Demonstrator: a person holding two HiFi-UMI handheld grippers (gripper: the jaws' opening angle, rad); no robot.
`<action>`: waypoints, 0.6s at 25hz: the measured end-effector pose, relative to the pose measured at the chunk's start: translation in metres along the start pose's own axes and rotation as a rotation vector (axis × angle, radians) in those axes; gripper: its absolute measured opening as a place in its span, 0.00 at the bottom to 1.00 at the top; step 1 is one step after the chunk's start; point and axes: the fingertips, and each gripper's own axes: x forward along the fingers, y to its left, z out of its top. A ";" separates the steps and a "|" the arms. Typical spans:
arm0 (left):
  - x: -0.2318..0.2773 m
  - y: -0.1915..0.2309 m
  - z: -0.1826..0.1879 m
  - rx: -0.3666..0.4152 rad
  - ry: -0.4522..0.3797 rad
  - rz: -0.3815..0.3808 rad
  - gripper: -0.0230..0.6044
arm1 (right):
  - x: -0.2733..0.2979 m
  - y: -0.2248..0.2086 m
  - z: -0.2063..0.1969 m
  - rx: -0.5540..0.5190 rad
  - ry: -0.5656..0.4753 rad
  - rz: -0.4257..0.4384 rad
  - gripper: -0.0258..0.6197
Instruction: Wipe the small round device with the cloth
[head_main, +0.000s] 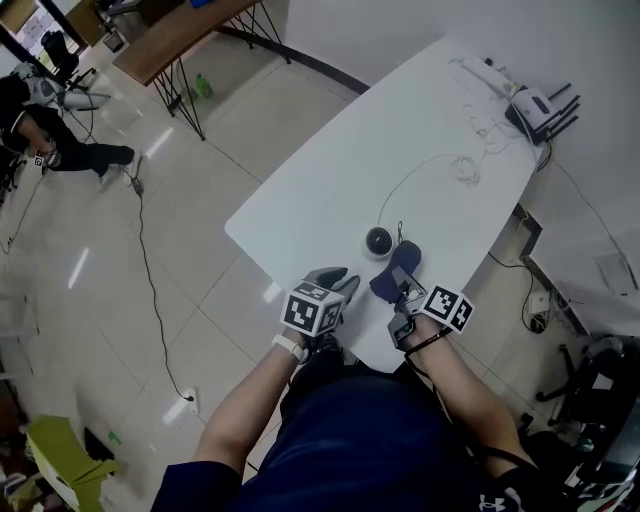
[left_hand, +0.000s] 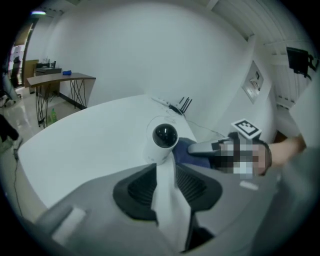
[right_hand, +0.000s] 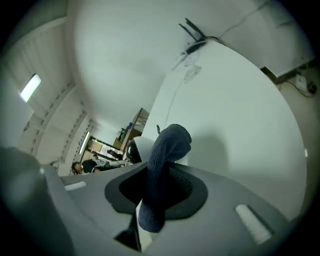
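The small round device (head_main: 378, 240), white with a black dome, stands near the front edge of the white table (head_main: 330, 170). A dark blue cloth (head_main: 396, 268) bunches right beside it, and my right gripper (head_main: 402, 287) is shut on that cloth. In the right gripper view the cloth (right_hand: 165, 160) sticks up from between the jaws of the right gripper (right_hand: 157, 182), half hiding the device (right_hand: 136, 147). My left gripper (head_main: 345, 281) is open. In the left gripper view, the left gripper (left_hand: 165, 172) has the device (left_hand: 163, 139) just past its fingertips. There the cloth (left_hand: 184, 150) lies against the device's right side.
A thin white cable (head_main: 415, 170) runs from the device to a coil (head_main: 465, 168). A router with antennas (head_main: 538, 106) and a power strip (head_main: 484, 72) sit at the table's far end. A wooden desk (head_main: 170, 40) and a seated person (head_main: 40, 135) are across the floor.
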 end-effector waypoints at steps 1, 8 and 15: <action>0.000 0.000 -0.001 0.001 0.004 0.000 0.23 | 0.002 -0.008 -0.004 0.050 -0.004 -0.013 0.16; 0.000 0.009 -0.004 -0.010 0.025 0.013 0.23 | 0.025 -0.023 -0.025 0.131 0.033 -0.039 0.16; 0.000 0.017 -0.006 -0.028 0.024 0.020 0.22 | 0.040 -0.012 -0.035 0.124 0.095 -0.011 0.16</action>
